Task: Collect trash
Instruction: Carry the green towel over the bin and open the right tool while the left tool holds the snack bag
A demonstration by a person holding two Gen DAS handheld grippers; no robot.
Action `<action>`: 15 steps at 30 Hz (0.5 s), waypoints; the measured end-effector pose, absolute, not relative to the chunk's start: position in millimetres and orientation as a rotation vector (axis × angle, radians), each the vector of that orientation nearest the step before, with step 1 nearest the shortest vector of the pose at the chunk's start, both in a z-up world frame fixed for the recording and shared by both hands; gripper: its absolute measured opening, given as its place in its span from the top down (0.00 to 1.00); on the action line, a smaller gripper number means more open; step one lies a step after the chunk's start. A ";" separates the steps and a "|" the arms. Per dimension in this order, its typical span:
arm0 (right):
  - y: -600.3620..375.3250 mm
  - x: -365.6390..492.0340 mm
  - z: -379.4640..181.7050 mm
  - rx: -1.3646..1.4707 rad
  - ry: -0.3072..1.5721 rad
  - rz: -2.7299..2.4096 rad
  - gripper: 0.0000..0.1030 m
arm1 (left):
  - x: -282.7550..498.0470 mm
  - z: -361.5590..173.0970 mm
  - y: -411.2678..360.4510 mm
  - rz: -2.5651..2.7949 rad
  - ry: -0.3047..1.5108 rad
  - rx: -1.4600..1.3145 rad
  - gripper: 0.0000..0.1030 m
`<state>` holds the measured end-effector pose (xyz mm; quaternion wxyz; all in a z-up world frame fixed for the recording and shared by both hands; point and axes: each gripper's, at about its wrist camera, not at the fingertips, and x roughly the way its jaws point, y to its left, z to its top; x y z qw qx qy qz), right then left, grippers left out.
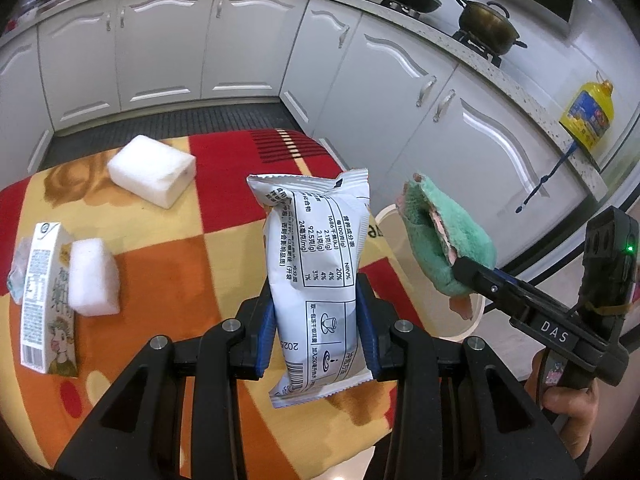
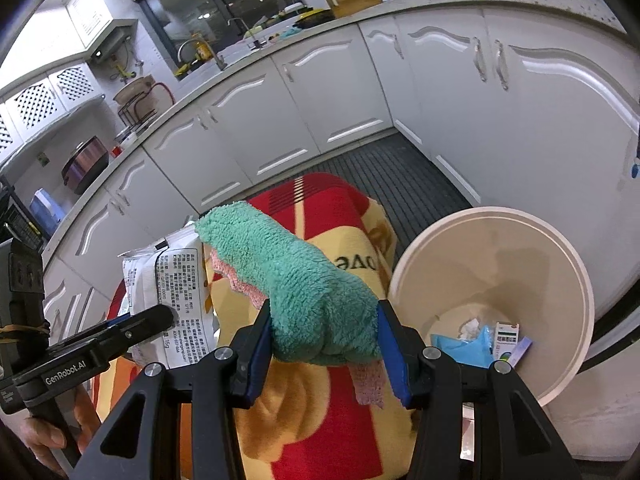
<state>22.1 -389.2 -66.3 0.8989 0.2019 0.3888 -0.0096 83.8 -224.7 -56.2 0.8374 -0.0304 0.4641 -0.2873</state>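
Transport is the step in hand: left gripper (image 1: 316, 320) clamps a white printed snack packet (image 1: 316, 264) at frame centre, right gripper (image 2: 322, 344) clamps a fluffy green cloth (image 2: 296, 284). Next, each load must reach over the cream round bin (image 2: 576, 280) at lower right, then be let go.

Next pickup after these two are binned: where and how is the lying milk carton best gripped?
Grip the milk carton across its narrow width at mid-body, coming from above with the jaws astride its long sides. It lies flat; a foam block crowds one side, so probably go just below the block.
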 end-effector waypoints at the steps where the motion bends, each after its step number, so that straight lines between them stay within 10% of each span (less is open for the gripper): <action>1: -390.9 21.6 -66.7 0.420 0.805 -0.024 0.54 | 84.3 -56.8 -227.9 -0.611 0.984 -0.062 0.68; 15: -402.9 17.8 -72.4 0.444 0.819 -0.065 0.54 | 90.3 -63.0 -250.7 -0.630 1.000 -0.051 0.68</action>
